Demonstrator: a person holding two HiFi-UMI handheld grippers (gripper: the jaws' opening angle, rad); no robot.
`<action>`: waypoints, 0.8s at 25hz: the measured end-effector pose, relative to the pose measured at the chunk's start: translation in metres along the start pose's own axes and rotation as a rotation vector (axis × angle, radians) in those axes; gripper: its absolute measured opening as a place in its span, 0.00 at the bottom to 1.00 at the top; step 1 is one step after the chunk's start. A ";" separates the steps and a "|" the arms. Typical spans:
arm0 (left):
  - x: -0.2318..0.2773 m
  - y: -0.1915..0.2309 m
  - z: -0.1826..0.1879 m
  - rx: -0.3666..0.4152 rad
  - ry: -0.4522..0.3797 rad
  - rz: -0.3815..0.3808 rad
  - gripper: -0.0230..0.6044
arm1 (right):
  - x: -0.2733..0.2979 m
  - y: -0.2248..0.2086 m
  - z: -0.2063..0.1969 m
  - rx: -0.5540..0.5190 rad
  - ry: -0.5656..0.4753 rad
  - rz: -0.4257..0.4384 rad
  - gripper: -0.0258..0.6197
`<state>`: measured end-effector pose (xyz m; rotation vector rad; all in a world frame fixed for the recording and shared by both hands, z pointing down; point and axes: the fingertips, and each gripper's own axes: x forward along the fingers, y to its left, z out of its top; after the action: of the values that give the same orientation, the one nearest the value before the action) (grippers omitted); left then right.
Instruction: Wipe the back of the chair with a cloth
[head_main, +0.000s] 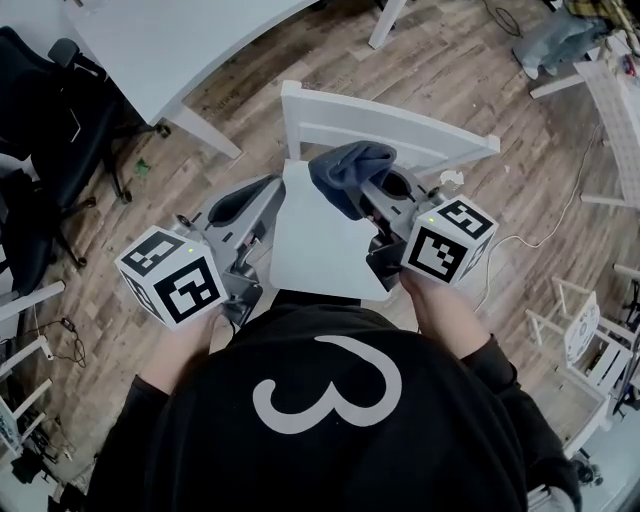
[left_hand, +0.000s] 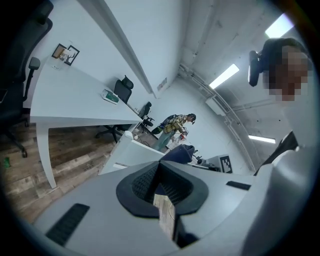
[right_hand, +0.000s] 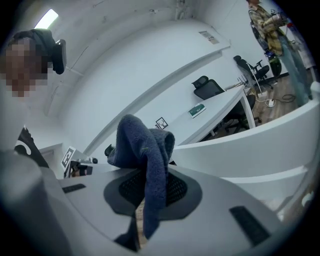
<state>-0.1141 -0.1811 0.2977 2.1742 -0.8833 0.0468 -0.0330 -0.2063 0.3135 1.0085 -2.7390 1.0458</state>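
The white chair stands right below me in the head view, its back rail (head_main: 390, 125) on the far side of the seat (head_main: 315, 240). A dark blue cloth (head_main: 350, 170) bunches over the seat's far edge, just short of the back rail. My right gripper (head_main: 372, 188) is shut on the cloth (right_hand: 145, 150), which drapes over the jaws and down between them. The chair's back (right_hand: 260, 145) curves past to that gripper's right. My left gripper (head_main: 262, 190) hovers by the seat's left edge, jaws closed on nothing. In the left gripper view the cloth (left_hand: 181, 152) shows beyond the jaws.
A white desk (head_main: 170, 40) fills the far left, with a black office chair (head_main: 50, 110) beside it. More white furniture (head_main: 620, 110) and a cable (head_main: 560, 210) lie on the wood floor to the right. A person (left_hand: 175, 127) stands far across the room.
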 end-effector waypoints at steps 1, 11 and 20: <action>0.000 0.005 0.001 -0.007 -0.001 0.002 0.06 | 0.008 0.000 0.000 0.001 -0.004 0.007 0.12; -0.008 0.039 0.004 -0.043 0.001 0.028 0.06 | 0.075 -0.023 -0.005 -0.034 -0.003 -0.068 0.12; -0.012 0.053 0.002 -0.056 0.006 0.024 0.06 | 0.094 -0.060 -0.011 -0.036 -0.011 -0.246 0.12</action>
<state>-0.1561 -0.1996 0.3266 2.1107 -0.8968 0.0401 -0.0736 -0.2864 0.3808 1.3079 -2.5464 0.9503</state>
